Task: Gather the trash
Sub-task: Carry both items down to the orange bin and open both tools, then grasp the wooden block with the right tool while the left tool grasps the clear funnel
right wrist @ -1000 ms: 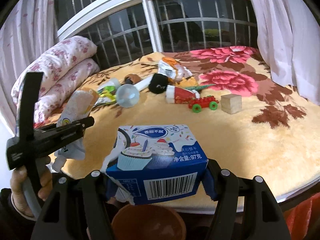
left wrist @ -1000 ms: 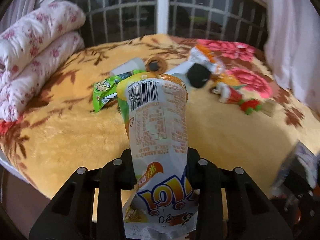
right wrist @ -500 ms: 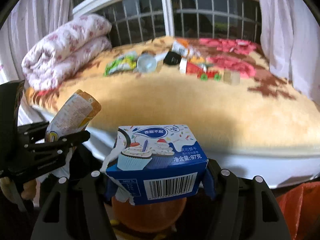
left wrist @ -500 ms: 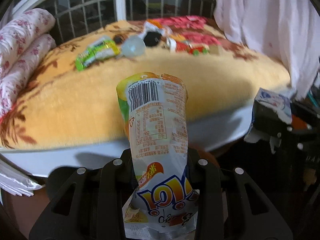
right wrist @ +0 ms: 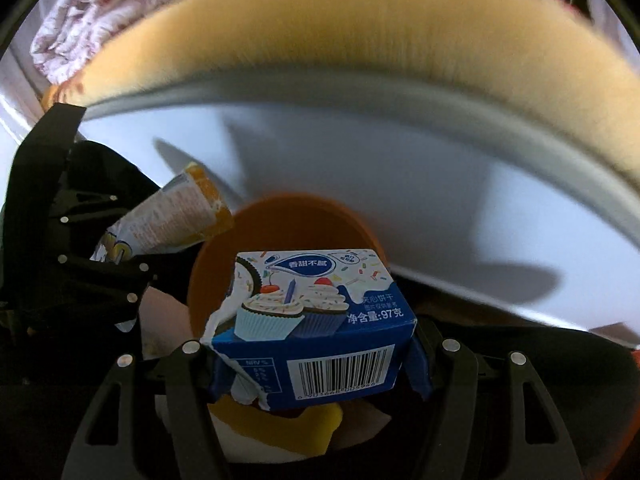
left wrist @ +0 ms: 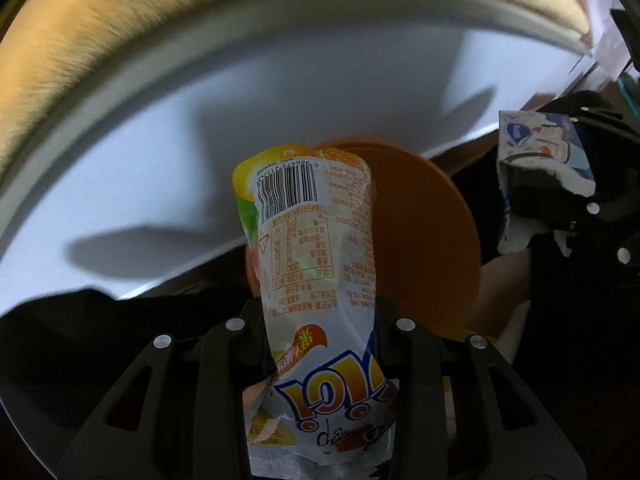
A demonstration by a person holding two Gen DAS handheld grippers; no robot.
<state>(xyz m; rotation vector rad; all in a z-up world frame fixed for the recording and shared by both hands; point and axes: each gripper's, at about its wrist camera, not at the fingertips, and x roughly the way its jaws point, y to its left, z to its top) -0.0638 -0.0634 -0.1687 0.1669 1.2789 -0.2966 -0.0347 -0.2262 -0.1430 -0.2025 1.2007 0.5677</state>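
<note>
- Landmark: orange bin, round and open-topped, on the floor at the foot of the bed's white side panel. In the left view the bin shows as an orange disc behind the pouch.
- Left gripper: jaws narrowed onto a drink pouch. The pads press its lower body from both sides, so it is held. The pouch stands up out of the jaws, barcode end furthest from the camera, in front of the bin.
- From the right view, the same pouch sits at the bin's left rim, its tip over the edge, with the left gripper left of the bin.
- Right gripper: jaws about half open, clamped on a blue biscuit box across its width. The box is torn at its left end. It hangs over the bin's mouth and hides the near rim.
- From the left view, the box and the right gripper behind it lie right of the bin, clear of its edge.
- Yellow blanket covers the bed top, above and beyond the bin. A folded floral quilt lies far left of it.
- Below the box, near the bin: a yellow object, kind not discernible.
- Both views are motion-blurred at the bed edge.
</note>
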